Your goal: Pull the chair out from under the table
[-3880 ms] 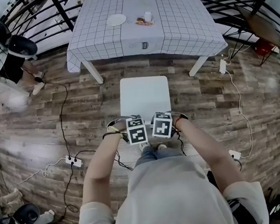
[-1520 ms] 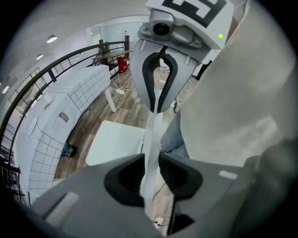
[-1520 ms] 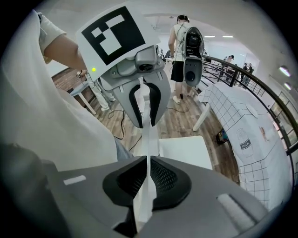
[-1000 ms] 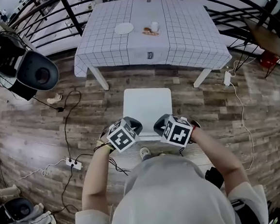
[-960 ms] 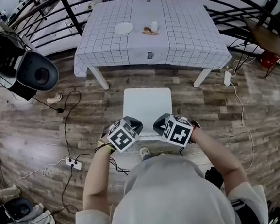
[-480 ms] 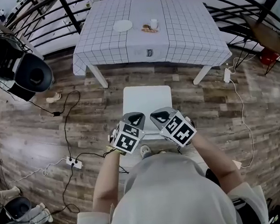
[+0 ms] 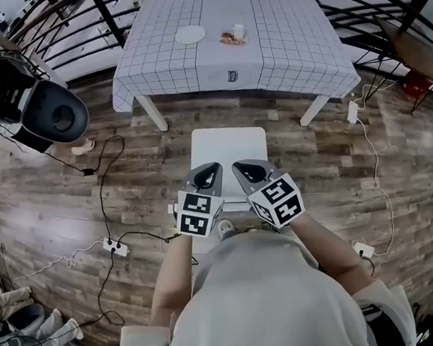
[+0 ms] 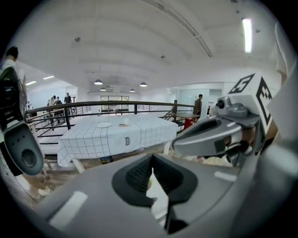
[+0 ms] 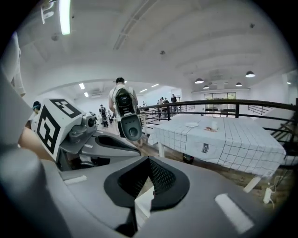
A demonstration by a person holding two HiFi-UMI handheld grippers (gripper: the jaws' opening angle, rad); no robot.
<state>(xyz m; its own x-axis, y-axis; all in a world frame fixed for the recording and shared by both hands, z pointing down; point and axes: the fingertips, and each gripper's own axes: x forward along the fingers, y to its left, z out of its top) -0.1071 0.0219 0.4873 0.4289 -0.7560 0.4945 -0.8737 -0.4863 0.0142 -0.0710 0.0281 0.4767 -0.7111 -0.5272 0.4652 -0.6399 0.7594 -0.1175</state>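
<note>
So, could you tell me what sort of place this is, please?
Probably a mezzanine in a large open hall, staged as a dining spot: a table in a checked cloth, a black railing behind it, a power strip and cables on the wood-look floor.

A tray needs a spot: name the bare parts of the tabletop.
Bare: the white grid-checked tablecloth right of the small white cup, and its near strip. Crowded: the far middle, with the round white plate and cup.

Plate (image 7: 190,34), cup (image 7: 239,31) — pwr strip (image 7: 115,248), cables (image 7: 101,187) on floor (image 7: 38,199)
</note>
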